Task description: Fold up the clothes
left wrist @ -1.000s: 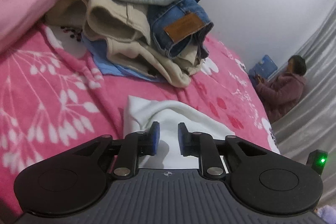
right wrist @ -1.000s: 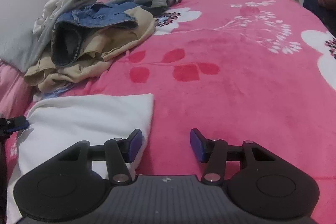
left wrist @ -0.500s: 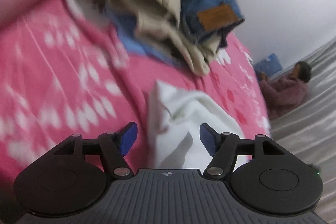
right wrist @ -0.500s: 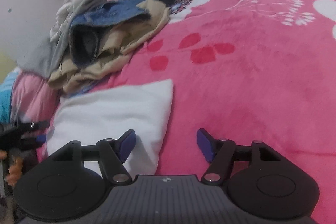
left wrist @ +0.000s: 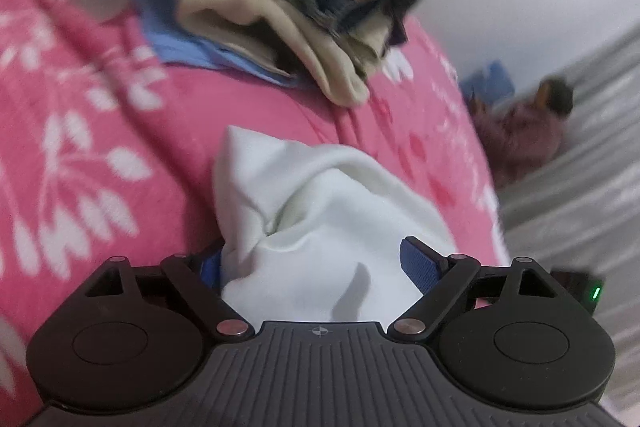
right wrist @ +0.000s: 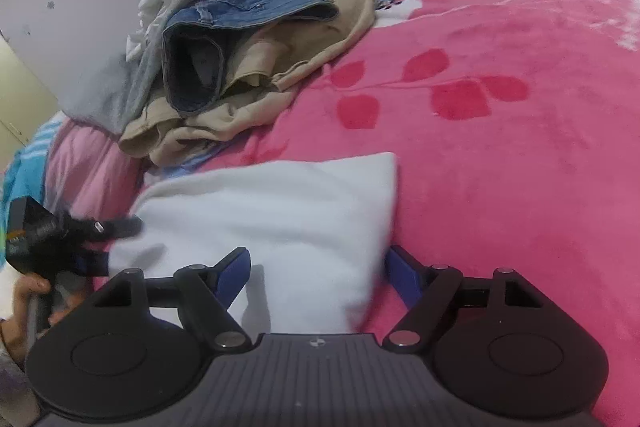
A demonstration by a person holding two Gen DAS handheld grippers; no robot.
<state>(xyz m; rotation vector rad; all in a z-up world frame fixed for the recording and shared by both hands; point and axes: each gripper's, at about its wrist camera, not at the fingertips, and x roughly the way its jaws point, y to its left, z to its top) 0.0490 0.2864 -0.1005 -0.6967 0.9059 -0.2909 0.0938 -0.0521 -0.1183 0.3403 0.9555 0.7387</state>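
White fleece, folded into a thick pad, lies on the near part of the pink blanket point(right wrist: 520, 167), and both grippers sit at its near edge. The white garment point(right wrist: 280, 211) looks soft and bulky; from the right wrist view its top is flat and smooth with a clean far right corner, while from the left wrist view its left end is bunched into a puckered fold that stands up from the blanket.

The left gripper point(left wrist: 316, 267) has its jaws apart and opening, with that bunched end between them; the blue pads stand on either side of the cloth and do not seem to squeeze it, though the left pad is half hidden behind the fabric. The right gripper point(right wrist: 316, 275) is likewise apart and opening, straddling the near right corner of the garment, its right pad just outside the edge. One tool at each end suggests the piece is being handled as a unit, either let go after a fold or lined up for the next one.

Beyond it, to the far left, a loose pile of clothes point(right wrist: 248, 47) with denim and beige pieces waits unfolded, kept apart from the white one so the working area stays free.
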